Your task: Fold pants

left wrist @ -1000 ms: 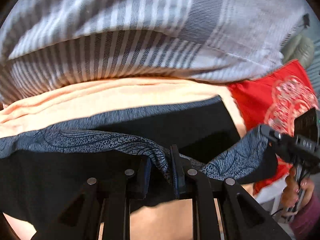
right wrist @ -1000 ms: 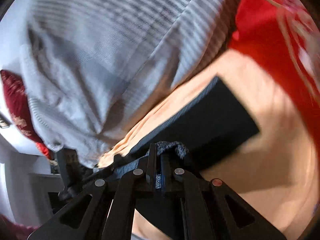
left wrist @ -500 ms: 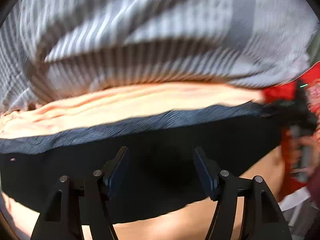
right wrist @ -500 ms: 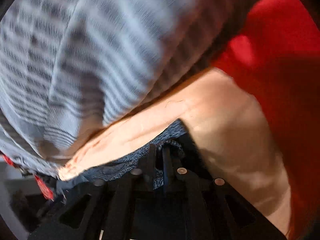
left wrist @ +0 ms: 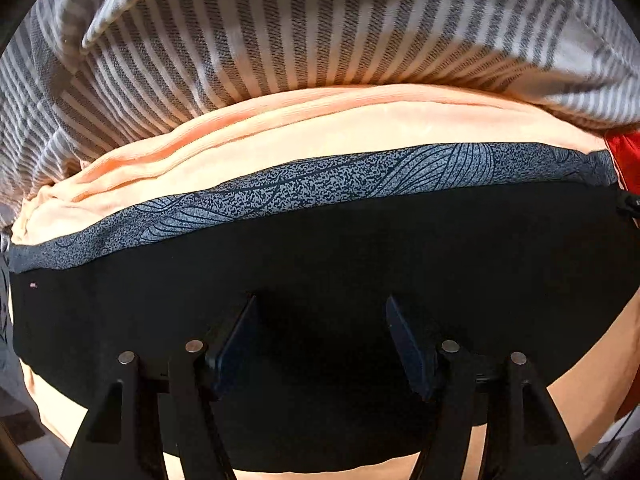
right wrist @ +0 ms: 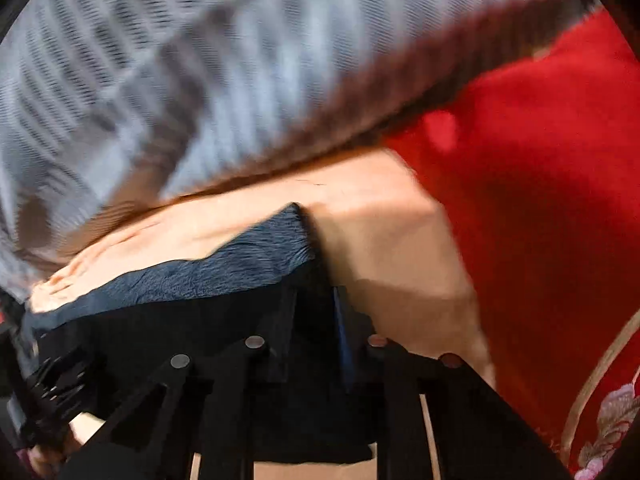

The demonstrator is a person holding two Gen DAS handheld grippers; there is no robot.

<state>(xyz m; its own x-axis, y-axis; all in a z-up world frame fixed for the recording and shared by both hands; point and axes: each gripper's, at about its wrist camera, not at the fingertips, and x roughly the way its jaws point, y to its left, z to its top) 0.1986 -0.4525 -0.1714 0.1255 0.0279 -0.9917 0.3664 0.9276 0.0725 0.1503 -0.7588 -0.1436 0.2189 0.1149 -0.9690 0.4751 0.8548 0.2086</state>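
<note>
Peach bedsheet [left wrist: 304, 128] is the work surface, with a striped grey blanket [left wrist: 280, 32] bunched behind. Black pants [left wrist: 320, 264] lie flat on the sheet, their patterned grey band [left wrist: 320, 184] along the far edge. Left gripper [left wrist: 320, 344]: a second ago pinching the band, now jaws wide and opening, nothing between them. Right gripper [right wrist: 316, 332]: was clamped on cloth, now a narrow gap, empty as far as blur allows. Red cloth [right wrist: 540, 200] at right. Judgement: fold laid down and released.

Right view motion-blurred; striped blanket [right wrist: 200, 80] smeared; right fingers [right wrist: 340, 320] dark against black pants [right wrist: 200, 320], grip unclear
</note>
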